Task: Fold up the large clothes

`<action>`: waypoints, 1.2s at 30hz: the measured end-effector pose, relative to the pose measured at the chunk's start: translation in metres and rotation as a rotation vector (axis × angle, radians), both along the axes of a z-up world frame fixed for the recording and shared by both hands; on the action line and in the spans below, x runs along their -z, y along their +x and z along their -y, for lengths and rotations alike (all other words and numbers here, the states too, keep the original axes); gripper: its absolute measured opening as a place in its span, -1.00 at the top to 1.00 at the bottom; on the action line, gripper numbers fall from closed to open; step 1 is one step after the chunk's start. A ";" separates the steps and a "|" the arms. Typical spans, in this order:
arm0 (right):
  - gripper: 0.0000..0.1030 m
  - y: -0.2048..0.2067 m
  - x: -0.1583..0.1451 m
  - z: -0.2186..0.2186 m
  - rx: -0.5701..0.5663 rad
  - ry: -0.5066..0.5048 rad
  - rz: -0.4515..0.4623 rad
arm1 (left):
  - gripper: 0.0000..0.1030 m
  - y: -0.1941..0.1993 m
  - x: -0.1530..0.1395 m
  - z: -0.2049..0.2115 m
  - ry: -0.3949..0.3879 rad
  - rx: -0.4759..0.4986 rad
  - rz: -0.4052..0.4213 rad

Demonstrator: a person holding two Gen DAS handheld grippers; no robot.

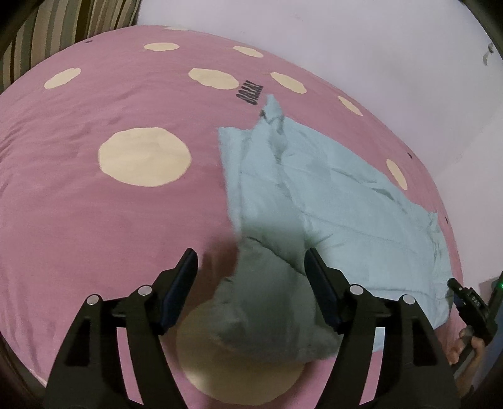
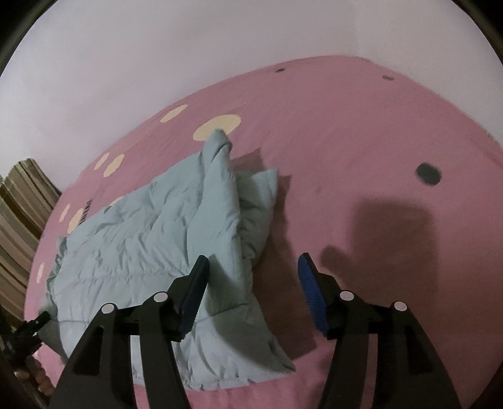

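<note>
A pale blue-green padded garment (image 1: 330, 195) lies crumpled on a pink bed cover with cream dots (image 1: 94, 220). My left gripper (image 1: 250, 251) is open above the garment's near left corner. That corner bulges up between the jaws, and the pads do not press on it. In the right wrist view the garment (image 2: 141, 236) spreads to the left, with a folded ridge running away from me. My right gripper (image 2: 253, 258) is open over its right edge. The left pad hangs above the fabric and the right pad above the bare pink cover (image 2: 361, 141).
A striped cushion (image 1: 63, 25) stands at the bed's far left corner. A white wall (image 1: 345, 47) runs behind the bed. A dark round spot (image 2: 428, 173) marks the cover to the right. A hand (image 1: 465, 346) shows at the right rim of the left wrist view.
</note>
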State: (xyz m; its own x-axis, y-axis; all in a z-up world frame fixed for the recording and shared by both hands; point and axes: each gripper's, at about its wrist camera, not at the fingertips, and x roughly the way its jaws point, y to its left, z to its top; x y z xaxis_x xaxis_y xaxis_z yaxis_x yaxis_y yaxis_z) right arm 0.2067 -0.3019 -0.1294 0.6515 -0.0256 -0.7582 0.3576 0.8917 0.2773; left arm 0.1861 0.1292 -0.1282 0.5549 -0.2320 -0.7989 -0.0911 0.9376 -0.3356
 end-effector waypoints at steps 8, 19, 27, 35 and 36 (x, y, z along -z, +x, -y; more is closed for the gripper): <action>-0.13 0.009 -0.029 -0.043 -0.081 -0.105 0.053 | -0.47 0.021 -0.017 -0.008 -0.001 0.042 0.010; 0.22 0.065 -0.028 -0.152 -0.333 -0.052 0.034 | -0.48 0.064 -0.003 0.005 0.033 0.148 -0.061; 0.32 0.095 -0.006 -0.211 -0.411 -0.093 -0.024 | -0.48 0.078 0.008 0.009 0.081 0.174 -0.090; 0.32 0.104 0.028 -0.217 -0.411 -0.129 -0.097 | -0.48 0.087 0.023 0.011 0.078 0.182 -0.121; 0.32 0.104 0.029 -0.217 -0.410 -0.133 -0.097 | -0.48 0.088 0.025 0.012 0.082 0.184 -0.124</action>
